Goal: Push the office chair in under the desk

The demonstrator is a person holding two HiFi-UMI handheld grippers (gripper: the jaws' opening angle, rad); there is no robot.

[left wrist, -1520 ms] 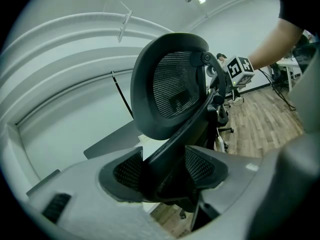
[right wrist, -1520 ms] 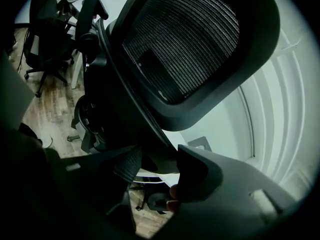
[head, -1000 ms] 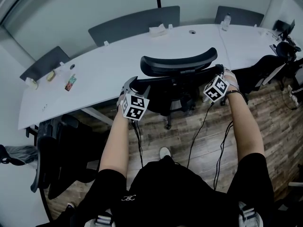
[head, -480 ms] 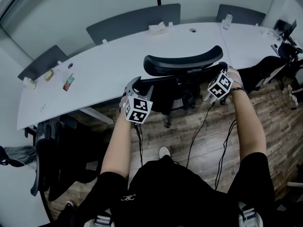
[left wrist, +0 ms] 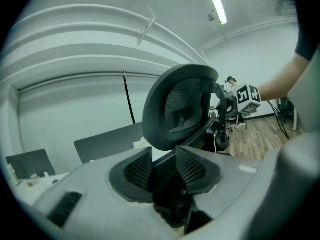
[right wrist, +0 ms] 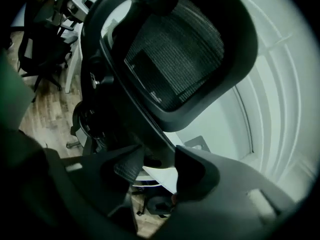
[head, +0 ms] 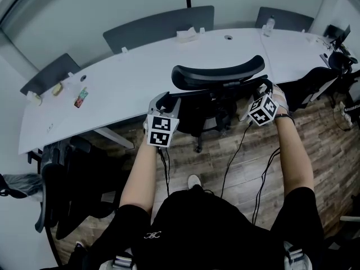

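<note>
The black office chair [head: 209, 104] stands with its back toward me, its seat partly under the white desk [head: 140, 72], its curved headrest [head: 216, 75] above the desk edge. My left gripper [head: 163, 101] is at the left edge of the chair back; its jaws are closing, and the pads press on the black frame edge [left wrist: 167, 171] below the headrest [left wrist: 180, 109]. My right gripper [head: 263, 89] is at the right edge, shut on the back frame [right wrist: 150, 149] under the mesh headrest [right wrist: 175, 59].
Grey chairs [head: 157, 24] stand behind the desk. More black chairs stand at the left [head: 67, 190] and the right [head: 315, 83]. Small items [head: 83, 97] lie on the desk's left end. Cables hang from both grippers over the wooden floor [head: 236, 167].
The left gripper has come in onto the left edge of the chair back and its jaws have narrowed. The chair and the right gripper have shifted slightly to the right.
</note>
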